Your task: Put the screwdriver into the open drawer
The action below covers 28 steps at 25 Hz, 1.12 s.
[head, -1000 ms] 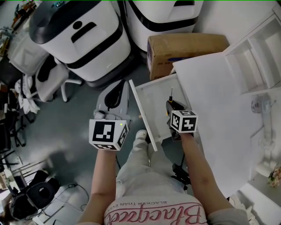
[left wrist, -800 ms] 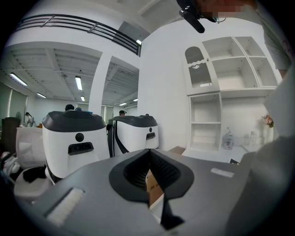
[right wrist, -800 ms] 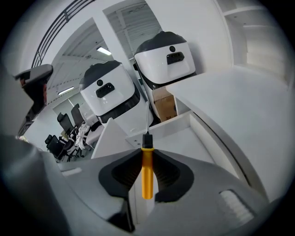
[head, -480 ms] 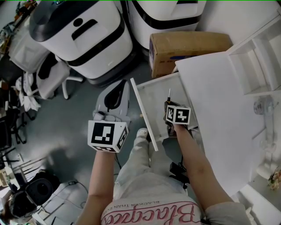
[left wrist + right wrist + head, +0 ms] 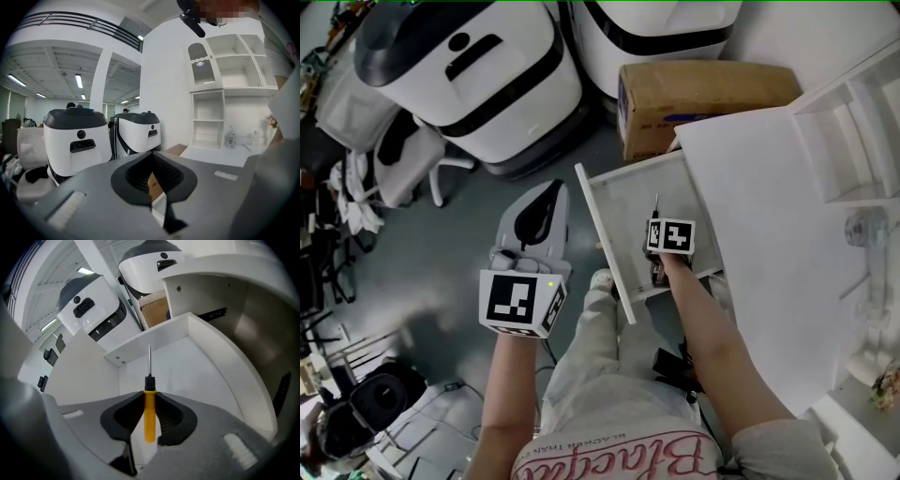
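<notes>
Right gripper (image 5: 149, 420) fingers (image 5: 171, 417) were clamped on the yellow handle of the screwdriver (image 5: 149, 401), with the shaft sticking out ahead of the tips. The tool sat inside the outline of the open drawer (image 5: 201, 380), tilted steeply down over its bare white floor, tip close to the wall ahead. Couldn't tell whether the tip touched floor or wall. In the head view only the shaft (image 5: 655, 202) showed past the marker cube, between the drawer's front panel and the worktop (image 5: 769, 216) edge. Left gripper (image 5: 151, 171) fingers were closed on nothing, parked outside the drawer front, over the grey floor. My read: placement almost done, release not yet made. Risks: letting go at this tilt means the tip lands first and the round handle flops and rolls, maybe hard into a wall. Pushing lower could jam the tip into the floor and lever the handle out of the fingers, as the grip was on the handle only. The worktop overhangs the drawer's back part, so the cube could clip that edge on the way out. The left gripper (image 5: 546, 192) was near enough to nudge the front panel.
</notes>
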Motion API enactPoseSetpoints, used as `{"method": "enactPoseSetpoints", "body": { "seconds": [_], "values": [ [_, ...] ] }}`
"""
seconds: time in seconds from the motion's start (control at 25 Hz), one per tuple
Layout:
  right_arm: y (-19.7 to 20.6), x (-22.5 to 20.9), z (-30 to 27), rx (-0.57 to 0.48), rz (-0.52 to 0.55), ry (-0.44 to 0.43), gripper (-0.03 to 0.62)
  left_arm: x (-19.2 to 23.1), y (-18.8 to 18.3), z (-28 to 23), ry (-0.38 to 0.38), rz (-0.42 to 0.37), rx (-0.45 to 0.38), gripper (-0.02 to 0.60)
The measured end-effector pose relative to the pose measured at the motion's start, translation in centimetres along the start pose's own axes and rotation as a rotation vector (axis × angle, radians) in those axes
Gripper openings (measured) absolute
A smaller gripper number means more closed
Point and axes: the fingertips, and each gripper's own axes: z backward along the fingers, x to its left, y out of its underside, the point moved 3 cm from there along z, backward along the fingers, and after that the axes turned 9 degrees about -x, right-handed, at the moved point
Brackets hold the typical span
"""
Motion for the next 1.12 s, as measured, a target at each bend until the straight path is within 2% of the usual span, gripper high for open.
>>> {"method": "enactPoseSetpoints", "body": {
  "seconds": [0.56, 1.12],
  "values": [
    [2.6, -0.3, -3.3, 0.115, 0.016, 0.037, 0.077, 0.7, 1.3, 2.2, -0.05, 0.003, 0.062, 0.017],
    [3.4, -1.0, -5.5, 0.176, -0.009, 0.101, 0.08, 0.3, 1.7, 2.7, -0.038, -0.004, 0.087, 0.017]
  ]
}}
